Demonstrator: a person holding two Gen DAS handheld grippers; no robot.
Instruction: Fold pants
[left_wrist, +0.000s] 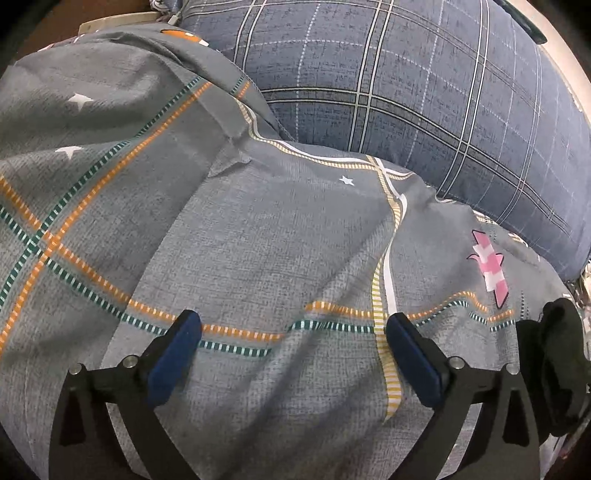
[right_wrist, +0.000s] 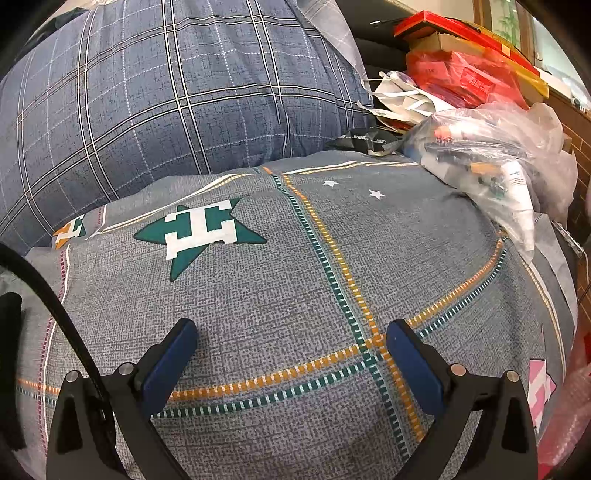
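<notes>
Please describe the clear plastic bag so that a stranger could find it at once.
Start from the grey star-printed bedsheet. At its far right edge lies the clear plastic bag, below the red boxes. Only it is transparent, showing tubes and small items inside.

a home bedroom: a bed with a grey star-print sheet, a blue plaid pillow, and beside it piled red boxes and a clear plastic bag of household bits.
</notes>
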